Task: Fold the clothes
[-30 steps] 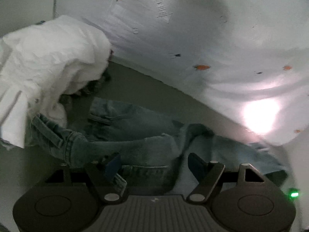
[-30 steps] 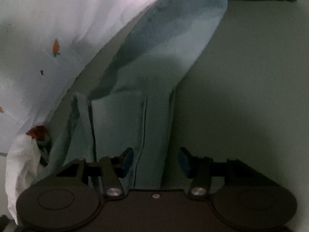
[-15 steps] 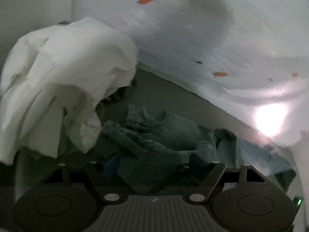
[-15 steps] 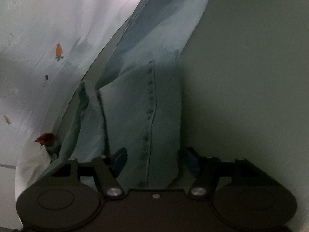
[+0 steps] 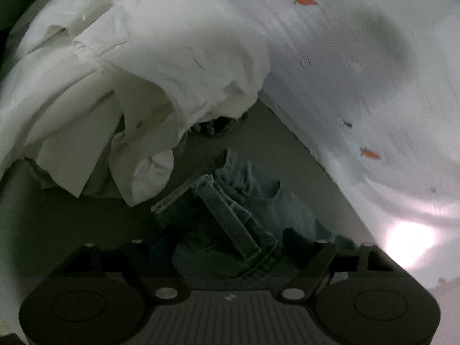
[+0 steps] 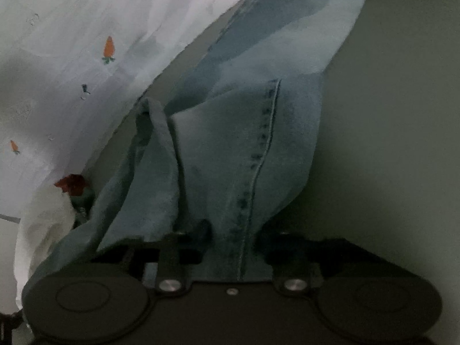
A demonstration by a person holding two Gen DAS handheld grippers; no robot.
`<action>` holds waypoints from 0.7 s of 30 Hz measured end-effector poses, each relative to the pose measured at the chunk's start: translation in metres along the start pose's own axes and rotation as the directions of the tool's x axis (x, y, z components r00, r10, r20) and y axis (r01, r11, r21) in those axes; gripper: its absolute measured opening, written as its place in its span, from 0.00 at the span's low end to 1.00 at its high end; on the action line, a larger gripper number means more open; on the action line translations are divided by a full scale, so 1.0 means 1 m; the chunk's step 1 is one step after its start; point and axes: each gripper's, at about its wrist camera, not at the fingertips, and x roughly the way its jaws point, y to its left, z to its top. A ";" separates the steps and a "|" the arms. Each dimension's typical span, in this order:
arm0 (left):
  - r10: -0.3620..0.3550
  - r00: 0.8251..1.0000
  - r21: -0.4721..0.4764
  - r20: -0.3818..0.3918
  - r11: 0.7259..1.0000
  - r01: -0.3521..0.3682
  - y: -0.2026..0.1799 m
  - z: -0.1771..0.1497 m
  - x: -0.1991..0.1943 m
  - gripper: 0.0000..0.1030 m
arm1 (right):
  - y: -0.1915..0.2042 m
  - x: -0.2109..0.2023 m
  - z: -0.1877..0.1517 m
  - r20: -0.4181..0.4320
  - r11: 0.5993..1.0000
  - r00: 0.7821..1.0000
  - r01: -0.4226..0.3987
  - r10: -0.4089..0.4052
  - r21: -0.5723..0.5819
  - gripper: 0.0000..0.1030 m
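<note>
Fingers of right gripper (image 6: pixel 234 230) closing, pinching jeans leg (image 6: pixel 258 149) at bottom centre; left gripper (image 5: pixel 227 247) spread wide around bunched jeans waistband (image 5: pixel 218 210), lower centre; white garment (image 5: pixel 138 80) heaped upper left; carrot-print sheet (image 5: pixel 359 86) right

One pair of jeans (image 5: pixel 258 210) – seen from both wrists, the same pale denim (image 6: pixel 238 158). One white garment (image 5: pixel 138 72), crumpled in a heap. One pale sheet (image 5: pixel 359 86) printed with small carrots: three carrots show in the left view, two in the right (image 6: pixel 108 47). One small dark red scrap (image 6: pixel 72 184) beside the white cloth – what it is cannot be told. Two claws, one per view
</note>
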 end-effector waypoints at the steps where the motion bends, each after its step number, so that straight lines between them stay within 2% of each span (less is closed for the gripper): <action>1: 0.011 1.000 0.010 0.006 1.000 -0.011 -0.002 -0.001 -0.001 0.69 | -0.002 -0.002 0.001 0.010 1.000 1.000 -0.018 0.018 0.010 0.17; 2: 0.023 1.000 0.022 0.014 0.999 -0.024 -0.004 -0.002 -0.001 0.64 | -0.005 -0.006 0.002 0.025 0.999 0.999 -0.045 0.045 0.027 0.13; 5: 0.083 0.995 0.046 0.046 0.995 -0.085 -0.011 -0.009 -0.004 0.57 | -0.006 -0.026 0.009 0.072 0.991 0.990 -0.124 0.120 0.049 0.09; 9: 0.138 0.987 0.014 0.080 0.990 -0.140 -0.009 -0.015 -0.010 0.53 | 0.014 -0.073 0.037 0.164 0.983 0.969 -0.180 0.184 -0.034 0.07; 11: 0.160 0.983 -0.014 0.091 0.987 -0.160 -0.005 -0.017 -0.012 0.52 | 0.020 -0.106 0.062 0.248 0.980 0.948 -0.185 0.197 -0.071 0.06; 14: 0.190 0.976 -0.030 0.105 0.982 -0.187 -0.005 -0.023 -0.015 0.52 | 0.017 -0.162 0.110 0.373 0.976 0.903 -0.186 0.214 -0.110 0.06; 16: 0.207 0.971 -0.024 0.120 0.978 -0.205 -0.010 -0.030 -0.018 0.52 | 0.015 -0.195 0.138 0.431 0.973 0.876 -0.154 0.216 -0.173 0.06; 17: 0.213 0.970 -0.029 0.121 0.977 -0.211 -0.012 -0.034 -0.019 0.52 | 0.013 -0.204 0.147 0.442 0.970 0.870 -0.142 0.218 -0.199 0.06; 19: 0.212 0.972 -0.059 0.106 0.977 -0.206 -0.010 -0.044 -0.021 0.52 | 0.006 -0.213 0.162 0.446 0.964 0.870 -0.109 0.211 -0.244 0.06; 21: 0.214 0.973 -0.083 0.091 0.975 -0.207 -0.008 -0.054 -0.023 0.53 | -0.002 -0.206 0.167 0.408 0.962 0.899 -0.050 0.161 -0.270 0.06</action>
